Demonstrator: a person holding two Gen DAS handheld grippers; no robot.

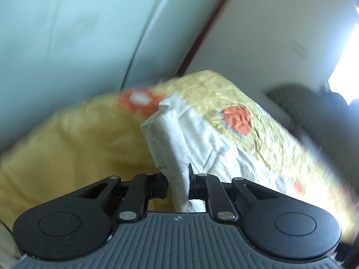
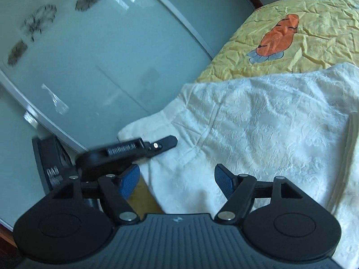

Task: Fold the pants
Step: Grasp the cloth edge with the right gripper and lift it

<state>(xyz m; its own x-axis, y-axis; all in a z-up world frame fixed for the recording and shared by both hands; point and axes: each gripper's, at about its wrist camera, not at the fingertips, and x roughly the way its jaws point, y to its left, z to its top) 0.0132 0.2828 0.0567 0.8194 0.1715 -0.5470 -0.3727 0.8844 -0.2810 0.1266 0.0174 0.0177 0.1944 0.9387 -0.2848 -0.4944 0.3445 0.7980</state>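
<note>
We saw the left gripper (image 1: 178, 179) clamped on a fold of the white pants (image 2: 258, 134) at lower centre, the right gripper (image 2: 177, 179) apart over them on the yellow bedspread (image 2: 314, 29) — best we carried the edge across level, without tugging.

One pants (image 2: 258, 123), two claws (image 2: 177, 179), one bedspread (image 2: 314, 44)

1. Pants (image 2: 258, 123): white cloth, embossed floral weave, matt.
2. Bedspread (image 2: 314, 44): yellow cloth, crinkled, faint sheen.
3. Wardrobe door (image 2: 89, 67): frosted glass, smooth, glossy.
4. Right claw (image 2: 177, 180): matt black plastic, ribbed blue pads (image 2: 221, 179).
</note>
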